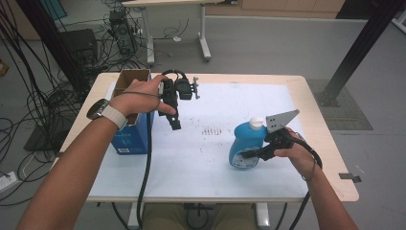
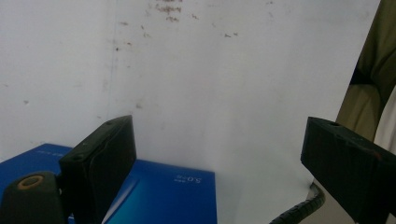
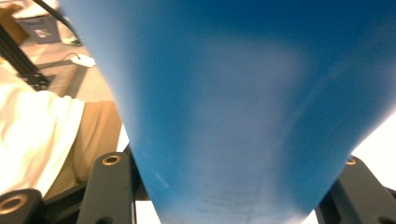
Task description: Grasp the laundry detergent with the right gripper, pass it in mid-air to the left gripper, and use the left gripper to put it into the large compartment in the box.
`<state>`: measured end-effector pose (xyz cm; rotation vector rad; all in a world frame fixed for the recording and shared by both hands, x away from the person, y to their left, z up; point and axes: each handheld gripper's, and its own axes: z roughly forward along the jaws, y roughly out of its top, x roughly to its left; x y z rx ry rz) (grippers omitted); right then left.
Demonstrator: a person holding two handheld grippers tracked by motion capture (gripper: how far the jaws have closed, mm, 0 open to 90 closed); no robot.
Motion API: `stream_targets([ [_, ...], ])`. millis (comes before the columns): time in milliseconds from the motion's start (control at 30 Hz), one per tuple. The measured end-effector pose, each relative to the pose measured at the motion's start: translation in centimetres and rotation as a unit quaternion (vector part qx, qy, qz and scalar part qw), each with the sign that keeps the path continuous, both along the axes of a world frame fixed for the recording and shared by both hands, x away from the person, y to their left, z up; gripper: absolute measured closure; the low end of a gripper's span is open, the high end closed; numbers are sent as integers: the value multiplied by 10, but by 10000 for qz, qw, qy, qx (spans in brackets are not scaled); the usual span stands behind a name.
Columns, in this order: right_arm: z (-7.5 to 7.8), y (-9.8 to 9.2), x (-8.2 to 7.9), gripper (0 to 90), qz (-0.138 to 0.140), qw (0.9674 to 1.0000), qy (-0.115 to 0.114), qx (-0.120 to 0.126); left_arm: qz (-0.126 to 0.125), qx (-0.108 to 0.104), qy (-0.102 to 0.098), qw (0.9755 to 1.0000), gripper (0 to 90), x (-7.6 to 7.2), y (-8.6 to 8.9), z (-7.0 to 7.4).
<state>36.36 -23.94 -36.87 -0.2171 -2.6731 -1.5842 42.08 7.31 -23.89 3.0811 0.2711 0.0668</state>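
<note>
A blue bottle (image 1: pixel 246 143) with a white cap (image 1: pixel 257 123) is at the right of the table, tilted, with my right gripper (image 1: pixel 251 154) shut on its lower body. In the right gripper view the blue bottle (image 3: pixel 243 116) sits between the two black jaws of the right gripper (image 3: pixel 232 163). My left gripper (image 1: pixel 174 122) hangs over the table just right of a blue box (image 1: pixel 131 136) with an open cardboard top. The left gripper (image 2: pixel 219 135) is open with nothing between its jaws, and a corner of the blue box (image 2: pixel 159 196) lies below them.
The table (image 1: pixel 206 163) has a white sheet with small dark marks in the middle and a wooden rim. Cables (image 1: pixel 28 96) cover the floor at the left. A black frame post (image 1: pixel 359 43) stands at the back right.
</note>
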Motion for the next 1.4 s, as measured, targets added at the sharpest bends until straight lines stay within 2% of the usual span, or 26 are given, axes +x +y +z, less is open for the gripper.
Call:
stream_targets([
  [200,12,5,-2,438,-42,10000,51,-15,-90,11,-99,9999,103,-8,-4,12],
  [267,16,7,-2,438,-45,9999,93,-12,-163,37,-70,9998,110,-13,-7,21],
  [433,27,11,-4,438,-84,9998,201,-30,-198,14,-72,9998,111,-17,-8,31],
  [600,39,20,-6,438,-189,9997,60,-111,-312,15,-63,9995,98,-23,-12,42],
  [667,42,23,-6,438,-172,9998,52,-127,-373,16,-102,9992,96,-26,-14,51],
  [733,45,27,-5,438,-145,9997,92,-157,-381,20,-114,9992,92,-27,-15,52],
  [800,47,31,-4,438,-111,9997,33,-193,-411,64,-182,9990,92,-28,-16,61],
  [1100,59,47,0,438,10,9996,-46,-277,-529,72,-333,9980,91,-33,-15,75],
  [1300,66,60,5,438,82,9993,-85,-350,-566,119,-327,9978,87,-37,-15,82],
  [1400,66,67,7,438,91,9993,-59,-370,-548,146,-258,9981,87,-38,-14,89],
])
